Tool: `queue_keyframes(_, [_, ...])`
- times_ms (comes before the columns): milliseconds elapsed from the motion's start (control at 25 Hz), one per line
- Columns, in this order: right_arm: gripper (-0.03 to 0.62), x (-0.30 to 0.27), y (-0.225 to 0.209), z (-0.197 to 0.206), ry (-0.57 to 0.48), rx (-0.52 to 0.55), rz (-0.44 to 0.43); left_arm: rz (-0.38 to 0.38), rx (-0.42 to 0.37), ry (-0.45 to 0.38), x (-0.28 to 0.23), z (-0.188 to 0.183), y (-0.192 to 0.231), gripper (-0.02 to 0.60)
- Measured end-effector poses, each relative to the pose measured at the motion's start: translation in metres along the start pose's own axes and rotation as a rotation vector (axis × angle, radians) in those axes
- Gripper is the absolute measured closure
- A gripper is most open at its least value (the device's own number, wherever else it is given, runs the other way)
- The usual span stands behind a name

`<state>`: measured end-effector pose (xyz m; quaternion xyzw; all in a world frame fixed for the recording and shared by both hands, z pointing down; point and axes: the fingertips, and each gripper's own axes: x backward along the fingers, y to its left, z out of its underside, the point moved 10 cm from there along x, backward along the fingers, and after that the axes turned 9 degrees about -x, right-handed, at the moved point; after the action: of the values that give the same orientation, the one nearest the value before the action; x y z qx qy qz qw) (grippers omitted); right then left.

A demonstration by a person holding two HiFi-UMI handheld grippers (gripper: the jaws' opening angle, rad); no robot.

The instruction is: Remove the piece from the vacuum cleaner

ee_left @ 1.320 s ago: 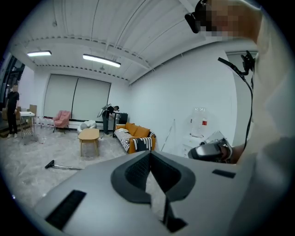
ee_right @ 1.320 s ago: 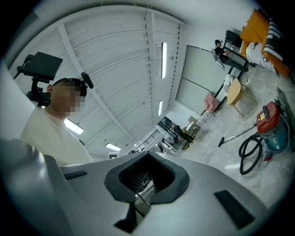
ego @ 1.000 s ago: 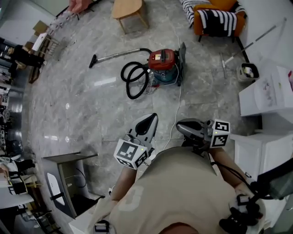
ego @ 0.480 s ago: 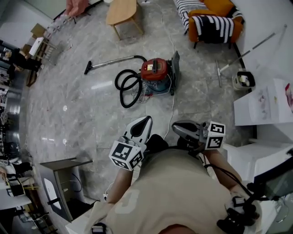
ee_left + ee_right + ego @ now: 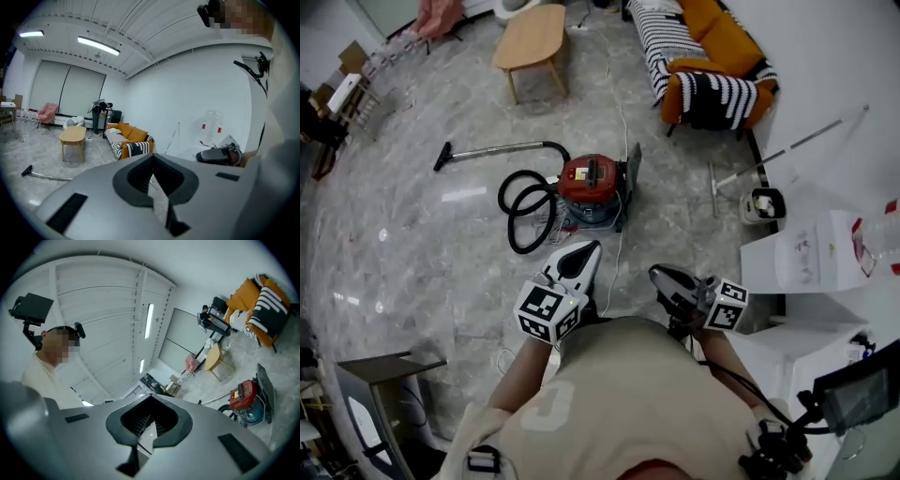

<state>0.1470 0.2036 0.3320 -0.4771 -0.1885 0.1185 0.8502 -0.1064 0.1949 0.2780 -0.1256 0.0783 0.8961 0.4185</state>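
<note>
I hold left tool and right tool clenched, empty; vacuum cleaner stands ahead on the floor, apart from these 2.

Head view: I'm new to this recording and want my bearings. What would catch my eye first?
The red vacuum cleaner stands mid-floor, with its black hose looped to its left and its long tube lying on the floor beyond. At the top right sits an orange sofa with a striped blanket. Nearer the bottom, the left gripper and right gripper are held short of the vacuum cleaner, both shut and empty.
</note>
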Motion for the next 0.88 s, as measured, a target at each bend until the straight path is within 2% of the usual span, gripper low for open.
queue_keyframes(280, [0.592, -0.097, -0.022, -0.014, 0.032, -0.004, 0.129, 0.076, 0.023, 0.007, 0.001, 0.0, 0.106, 0.58])
queue_keyframes(480, [0.592, -0.148, -0.032, -0.024, -0.041, 0.006, 0.168, 0.121, -0.011, 0.059, -0.004, 0.0, 0.165, 0.581])
queue_keyframes(720, [0.592, -0.174, -0.043, -0.029, -0.147, -0.003, 0.211, 0.191, -0.058, 0.049, -0.014, -0.002, 0.199, 0.581])
queue_keyframes(880, [0.592, -0.189, -0.062, -0.028, -0.19, -0.123, 0.25, 0.201, -0.019, 0.078, -0.01, 0.005, 0.211, 0.581])
